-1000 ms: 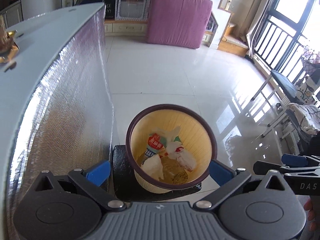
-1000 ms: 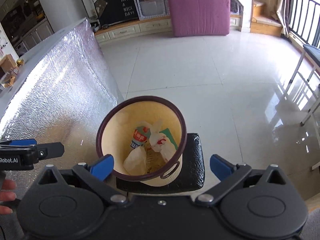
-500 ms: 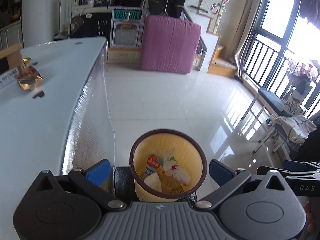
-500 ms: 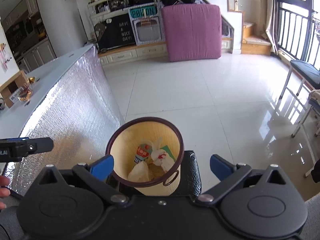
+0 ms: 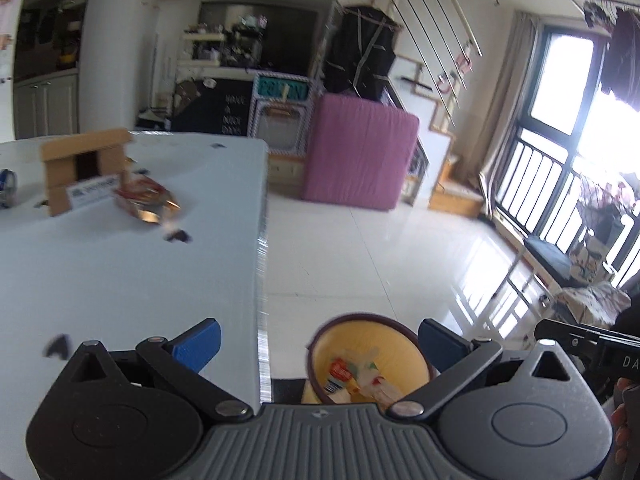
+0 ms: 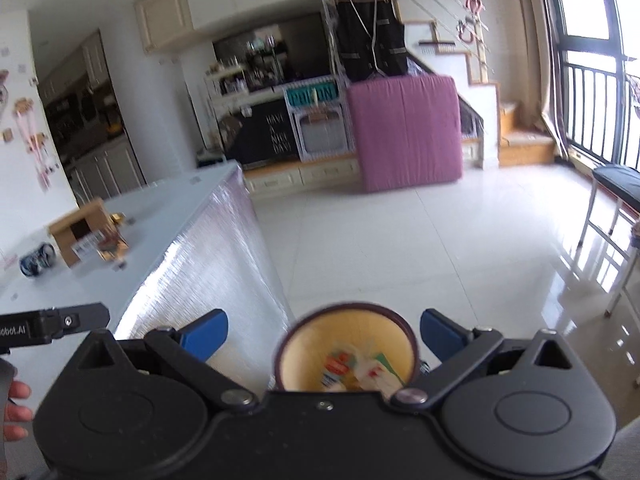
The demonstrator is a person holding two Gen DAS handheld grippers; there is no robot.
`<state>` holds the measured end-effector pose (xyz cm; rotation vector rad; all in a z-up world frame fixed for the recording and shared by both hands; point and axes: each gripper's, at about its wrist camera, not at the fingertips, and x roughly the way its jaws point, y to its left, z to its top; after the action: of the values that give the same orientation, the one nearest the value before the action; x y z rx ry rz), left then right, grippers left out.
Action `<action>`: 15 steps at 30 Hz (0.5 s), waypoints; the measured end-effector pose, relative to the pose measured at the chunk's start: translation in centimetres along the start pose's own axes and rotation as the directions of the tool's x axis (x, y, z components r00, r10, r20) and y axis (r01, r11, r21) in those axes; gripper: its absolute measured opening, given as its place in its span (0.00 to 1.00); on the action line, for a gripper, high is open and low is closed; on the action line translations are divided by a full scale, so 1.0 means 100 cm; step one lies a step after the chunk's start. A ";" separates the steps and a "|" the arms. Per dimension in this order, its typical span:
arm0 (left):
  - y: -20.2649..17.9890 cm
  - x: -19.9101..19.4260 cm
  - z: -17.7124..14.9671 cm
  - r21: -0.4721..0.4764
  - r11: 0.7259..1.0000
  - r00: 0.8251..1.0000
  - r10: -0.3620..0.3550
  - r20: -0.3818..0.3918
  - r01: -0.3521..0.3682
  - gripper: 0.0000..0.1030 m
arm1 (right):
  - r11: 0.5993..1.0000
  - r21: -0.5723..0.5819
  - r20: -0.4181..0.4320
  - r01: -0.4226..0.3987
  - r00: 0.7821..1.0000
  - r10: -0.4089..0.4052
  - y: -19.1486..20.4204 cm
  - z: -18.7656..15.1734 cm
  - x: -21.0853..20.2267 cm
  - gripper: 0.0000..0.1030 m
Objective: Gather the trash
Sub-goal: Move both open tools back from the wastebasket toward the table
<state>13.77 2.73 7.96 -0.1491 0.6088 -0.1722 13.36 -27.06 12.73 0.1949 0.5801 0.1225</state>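
Observation:
A yellow trash bin (image 5: 368,354) with a dark rim stands on the floor beside the white table (image 5: 120,272); it holds wrappers and crumpled paper. It also shows in the right wrist view (image 6: 348,344). A shiny snack wrapper (image 5: 146,200) lies on the table by a cardboard box (image 5: 80,168). In the right wrist view the wrapper (image 6: 112,246), box (image 6: 80,234) and a blue can (image 6: 36,260) lie far left. My left gripper (image 5: 318,340) is open and empty, above the table edge and bin. My right gripper (image 6: 324,332) is open and empty above the bin.
A small dark scrap (image 5: 178,236) lies on the table near the wrapper. The table's side is covered in silver foil (image 6: 208,264). A pink mattress (image 5: 360,152) leans at the far wall. A bench and chairs (image 6: 612,208) stand at the right by the window.
Both grippers have risen and tilted up away from the bin. The bin now sits low in both views and the tabletop with the wrapper and box has come into view.

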 end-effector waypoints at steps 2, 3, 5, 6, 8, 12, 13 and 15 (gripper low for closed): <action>0.013 -0.009 0.000 -0.010 1.000 1.000 0.017 0.025 -0.017 1.00 | 1.000 -0.015 0.021 -0.018 1.000 0.018 0.013 0.001 0.002 1.00; 0.021 -0.013 0.001 -0.016 1.000 0.999 0.026 0.036 -0.025 1.00 | 0.999 -0.028 0.028 -0.027 0.999 0.028 0.021 0.002 0.003 1.00; 0.038 -0.021 0.003 -0.030 0.999 0.998 0.041 0.054 -0.039 1.00 | 0.998 -0.052 0.049 -0.040 0.998 0.042 0.035 0.004 0.006 1.00; 0.047 -0.024 0.004 -0.036 0.998 0.997 0.049 0.062 -0.047 1.00 | 0.997 -0.058 0.060 -0.047 0.997 0.051 0.044 0.006 0.008 1.00; 0.065 -0.030 0.006 -0.048 0.997 0.994 0.070 0.078 -0.067 1.00 | 0.996 -0.063 0.068 -0.070 0.995 0.074 0.060 0.009 0.013 1.00; 0.105 -0.041 0.015 -0.072 0.991 0.987 0.116 0.107 -0.109 1.00 | 0.988 -0.126 0.071 -0.090 0.992 0.100 0.095 0.013 0.030 1.00; 0.115 -0.043 0.017 -0.075 0.990 0.985 0.130 0.114 -0.122 1.00 | 0.984 -0.151 0.078 -0.092 0.991 0.104 0.104 0.013 0.034 1.00; 0.137 -0.045 0.023 -0.081 0.986 0.980 0.155 0.125 -0.146 1.00 | 0.977 -0.186 0.074 -0.105 0.990 0.120 0.122 0.013 0.042 1.00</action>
<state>13.06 17.17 9.72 -0.1815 0.4929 0.0062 16.84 -14.69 14.25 0.0550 0.4704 0.2751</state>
